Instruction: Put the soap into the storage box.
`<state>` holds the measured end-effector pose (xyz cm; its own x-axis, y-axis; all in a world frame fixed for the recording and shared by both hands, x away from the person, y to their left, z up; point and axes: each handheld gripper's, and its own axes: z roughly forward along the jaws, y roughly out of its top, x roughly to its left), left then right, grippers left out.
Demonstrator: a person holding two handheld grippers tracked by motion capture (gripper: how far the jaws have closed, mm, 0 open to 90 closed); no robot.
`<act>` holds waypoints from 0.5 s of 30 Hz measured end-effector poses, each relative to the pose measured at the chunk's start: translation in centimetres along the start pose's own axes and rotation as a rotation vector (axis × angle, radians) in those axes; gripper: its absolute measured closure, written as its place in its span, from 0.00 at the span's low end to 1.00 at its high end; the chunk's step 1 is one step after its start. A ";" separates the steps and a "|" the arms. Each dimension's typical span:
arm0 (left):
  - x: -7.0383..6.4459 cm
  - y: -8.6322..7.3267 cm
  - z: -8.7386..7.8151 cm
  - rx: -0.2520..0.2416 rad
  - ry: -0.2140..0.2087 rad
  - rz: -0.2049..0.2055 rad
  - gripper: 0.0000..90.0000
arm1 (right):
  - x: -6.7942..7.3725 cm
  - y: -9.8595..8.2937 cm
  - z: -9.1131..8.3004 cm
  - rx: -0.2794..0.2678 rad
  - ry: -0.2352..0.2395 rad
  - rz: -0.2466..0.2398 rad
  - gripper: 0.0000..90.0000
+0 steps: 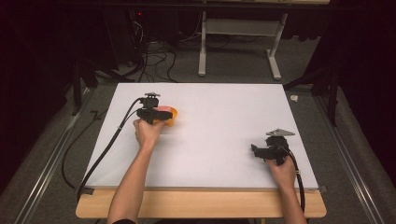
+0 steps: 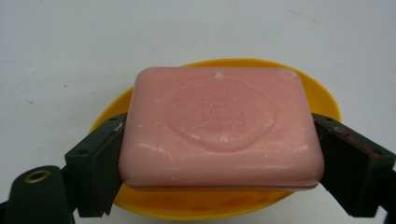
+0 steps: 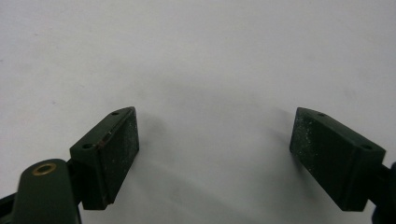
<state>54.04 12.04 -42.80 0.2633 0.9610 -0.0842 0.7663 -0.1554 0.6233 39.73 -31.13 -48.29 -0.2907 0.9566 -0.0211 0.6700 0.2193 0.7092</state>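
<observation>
Soap gripped over the dish, my other gripper idle.

In the left-centre of the high view my left gripper sat clenched on the pink soap bar, a jaw pressed against each short end, with the bar lying over the yellow dish. My right gripper, at the lower right of the white table, stood spread wide with nothing between its jaws. I judged this the grasp step; the next move called for a straight lift, grip held firm since soap slips. I could not tell whether the bar touched the dish, as its underside was hidden, and the embossed stamp was unreadable.
</observation>
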 end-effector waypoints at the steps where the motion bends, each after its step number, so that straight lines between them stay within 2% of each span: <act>1: 0.0 0.0 0.0 -0.006 0.002 0.001 0.15 | 0.0 0.0 0.0 0.000 0.000 0.000 0.18; 6: 0.1 0.1 -0.2 -0.007 -0.006 0.004 0.14 | 0.0 0.0 0.0 0.000 0.000 0.000 0.18; 15: 0.3 0.3 -1.2 -0.051 -0.019 0.010 0.16 | 0.0 0.0 0.0 0.000 0.001 0.000 0.18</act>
<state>53.61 12.54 -41.68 0.2825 0.9548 -0.0925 0.7330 -0.1527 0.6629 39.74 -31.12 -48.29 -0.2910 0.9565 -0.0203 0.6702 0.2189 0.7092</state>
